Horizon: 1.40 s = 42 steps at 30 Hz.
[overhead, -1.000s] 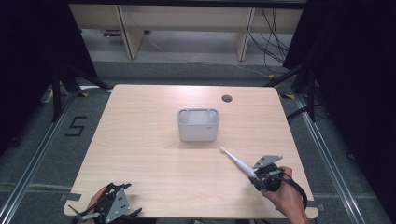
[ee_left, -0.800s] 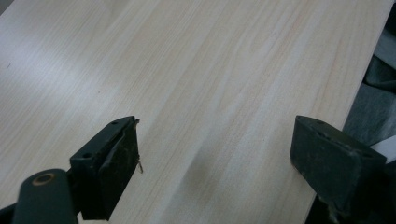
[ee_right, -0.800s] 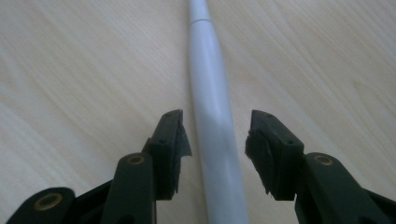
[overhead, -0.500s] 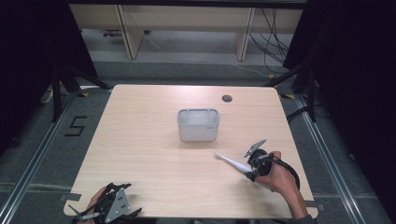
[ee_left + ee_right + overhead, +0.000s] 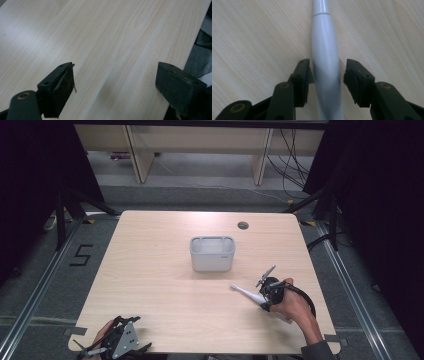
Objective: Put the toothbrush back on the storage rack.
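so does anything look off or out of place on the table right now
Nothing looks spilled or damaged. The white electric toothbrush lies flat on the table, outside the upright white container. The right gripper straddles its handle, and a gap shows beside the right-hand of its fingers, so the grip isn't clearly firm.

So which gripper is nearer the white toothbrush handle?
Right. The right gripper straddles the white handle; the left gripper sits at the table's near-left corner.

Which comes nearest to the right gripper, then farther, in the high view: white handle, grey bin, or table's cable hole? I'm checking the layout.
1. White handle, lying between the right gripper's jaws.
2. Grey bin, mid-table, up and left.
3. Cable hole, near the table's far edge.
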Available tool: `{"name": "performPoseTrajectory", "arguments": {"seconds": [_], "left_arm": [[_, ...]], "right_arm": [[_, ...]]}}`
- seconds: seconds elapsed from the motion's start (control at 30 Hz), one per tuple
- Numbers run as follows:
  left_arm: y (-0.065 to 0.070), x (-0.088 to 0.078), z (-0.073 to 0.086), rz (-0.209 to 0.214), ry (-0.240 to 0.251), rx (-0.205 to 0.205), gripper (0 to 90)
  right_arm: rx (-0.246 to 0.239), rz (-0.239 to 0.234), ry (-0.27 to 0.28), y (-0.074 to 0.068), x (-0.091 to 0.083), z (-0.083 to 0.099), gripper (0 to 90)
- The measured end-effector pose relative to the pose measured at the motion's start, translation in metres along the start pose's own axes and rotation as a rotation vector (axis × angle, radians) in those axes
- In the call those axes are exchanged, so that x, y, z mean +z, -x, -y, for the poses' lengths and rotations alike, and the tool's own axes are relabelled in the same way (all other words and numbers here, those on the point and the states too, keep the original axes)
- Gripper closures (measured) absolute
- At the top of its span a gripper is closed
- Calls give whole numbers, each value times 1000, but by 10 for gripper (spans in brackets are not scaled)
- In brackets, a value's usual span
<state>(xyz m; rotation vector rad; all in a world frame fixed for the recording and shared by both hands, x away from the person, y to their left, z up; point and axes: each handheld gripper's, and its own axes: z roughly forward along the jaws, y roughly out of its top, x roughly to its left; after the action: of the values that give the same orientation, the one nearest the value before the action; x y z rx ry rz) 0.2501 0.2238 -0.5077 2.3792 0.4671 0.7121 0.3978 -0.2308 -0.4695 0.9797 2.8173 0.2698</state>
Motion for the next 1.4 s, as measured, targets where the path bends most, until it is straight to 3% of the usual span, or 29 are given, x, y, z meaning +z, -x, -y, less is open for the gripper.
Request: {"name": "performPoseTrajectory", "arguments": {"seconds": [0.23, 0.33, 0.4, 0.43, 0.6, 0.63, 0.77, 0.83, 1.0, 1.03, 1.17, 1.37, 1.4], "left_arm": [[0, 0, 0, -1, -3, 2, 151], [0, 0, 0, -1, -3, 2, 151], [0, 0, 0, 7, -4, 1, 151], [0, -1, 0, 12, -8, 5, 151], [0, 0, 0, -3, -2, 3, 151], [0, 0, 0, -3, -2, 3, 151], [0, 0, 0, -2, -1, 3, 151], [0, -1, 0, -6, -1, 3, 151], [0, -1, 0, -4, -1, 3, 151], [0, -1, 0, -4, -1, 4, 150], [0, -2, 0, 8, -2, 4, 151], [0, -2, 0, 10, 0, 2, 151], [0, -1, 0, 9, 0, 1, 151]], "right_arm": [[-20, -29, -77, 6, 6, -7, 627], [-36, -33, -74, 9, 8, -8, 629], [-19, -39, -91, 8, 8, -10, 637], [-42, -45, -101, 10, 8, -12, 646], [-22, -60, -134, 11, 9, -16, 658], [-36, -85, -137, 14, 10, -18, 659], [-6, -88, -158, 15, 10, -22, 660], [-13, -73, -170, 16, 10, -22, 660], [-13, -89, -182, 17, 11, -25, 665], [15, -87, -192, 15, 11, -26, 665], [-17, -75, -222, 15, 12, -30, 666], [-20, -68, -212, 15, 13, -29, 666], [-1, -67, -217, 15, 12, -29, 667]]}}
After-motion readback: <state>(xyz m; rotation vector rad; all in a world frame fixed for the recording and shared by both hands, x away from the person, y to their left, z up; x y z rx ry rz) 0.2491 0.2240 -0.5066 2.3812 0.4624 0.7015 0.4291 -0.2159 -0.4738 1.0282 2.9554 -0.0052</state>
